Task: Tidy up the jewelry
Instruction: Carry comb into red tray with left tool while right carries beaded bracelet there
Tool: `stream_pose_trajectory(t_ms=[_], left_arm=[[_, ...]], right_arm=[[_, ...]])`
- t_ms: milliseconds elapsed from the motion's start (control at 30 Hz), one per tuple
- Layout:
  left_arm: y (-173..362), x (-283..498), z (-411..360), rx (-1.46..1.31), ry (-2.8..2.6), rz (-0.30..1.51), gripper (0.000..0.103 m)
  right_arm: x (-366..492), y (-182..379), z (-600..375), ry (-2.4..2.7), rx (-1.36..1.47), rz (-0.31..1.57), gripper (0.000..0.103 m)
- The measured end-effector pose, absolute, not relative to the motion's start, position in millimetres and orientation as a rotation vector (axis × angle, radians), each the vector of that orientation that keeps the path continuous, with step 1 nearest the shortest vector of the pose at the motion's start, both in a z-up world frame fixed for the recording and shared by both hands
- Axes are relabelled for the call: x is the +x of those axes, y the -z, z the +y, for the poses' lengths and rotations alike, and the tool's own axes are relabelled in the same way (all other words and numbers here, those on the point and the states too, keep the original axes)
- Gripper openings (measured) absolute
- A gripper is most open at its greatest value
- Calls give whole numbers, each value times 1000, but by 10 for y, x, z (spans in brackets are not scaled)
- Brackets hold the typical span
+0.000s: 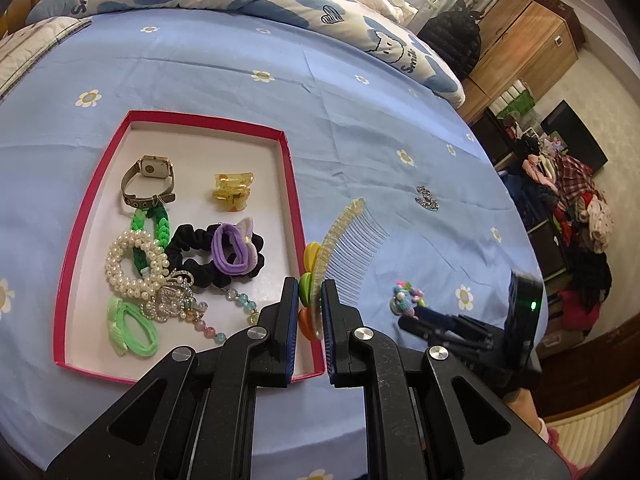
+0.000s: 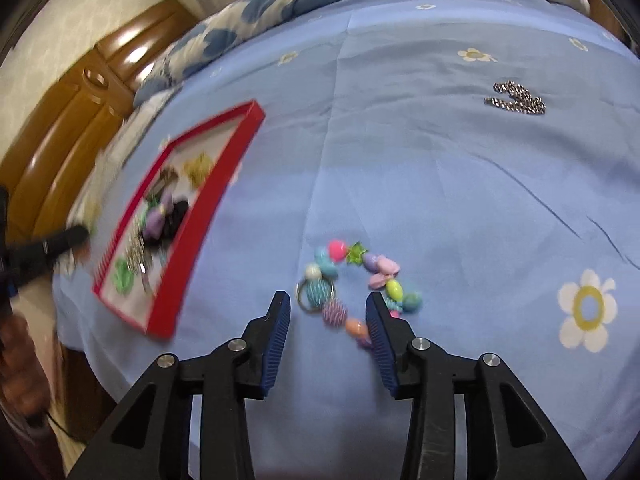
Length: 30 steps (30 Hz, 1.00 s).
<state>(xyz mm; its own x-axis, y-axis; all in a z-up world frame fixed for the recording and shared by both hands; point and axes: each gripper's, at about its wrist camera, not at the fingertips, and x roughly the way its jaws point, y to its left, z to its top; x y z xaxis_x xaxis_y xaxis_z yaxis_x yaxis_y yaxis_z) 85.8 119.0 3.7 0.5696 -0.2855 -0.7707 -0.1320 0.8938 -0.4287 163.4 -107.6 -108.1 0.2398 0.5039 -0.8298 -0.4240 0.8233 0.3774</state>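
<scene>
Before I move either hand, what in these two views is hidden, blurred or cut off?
- Left wrist view: the comb's flower decoration is partly covered by the left tongs clamping it.
- Left wrist view: the right tongs are edge-on and dark, so their opening is unreadable there.
- Right wrist view: the red tray's contents are motion-blurred.
- Right wrist view: the bead bracelet's near end hides behind a finger.

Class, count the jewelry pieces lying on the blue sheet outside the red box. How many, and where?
2: a colorful bead bracelet between the right gripper fingers, and a silver chain farther up the sheet. The comb in the left gripper isn't counted.
</scene>
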Motion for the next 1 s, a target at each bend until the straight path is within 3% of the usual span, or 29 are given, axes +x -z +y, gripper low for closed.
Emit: stream_pose_trajectory(t_ms=[133,167,200,467,733,1000], left_arm=[[-34,850,1167,-473,98,977,9],[-38,847,1156,-471,99,977,9],[-41,843,1147,-470,99,977,9],[-93,807,1201,-477,88,957,9],[-102,714,1393,-510,47,938,9],[-58,597,1676,-535,-13,930,9]], right_arm=[[1555,1066,-1002,-634,-52,1142,34],[1546,1060,-977,-622,-87,1136,29],[1538,1061,-979,-618,-93,1135,12],[1555,793,-1184,-658,153,1087,12],[1609,328,-974,-727,200,979,12],[1652,258,-610,-811,255,978,12]])
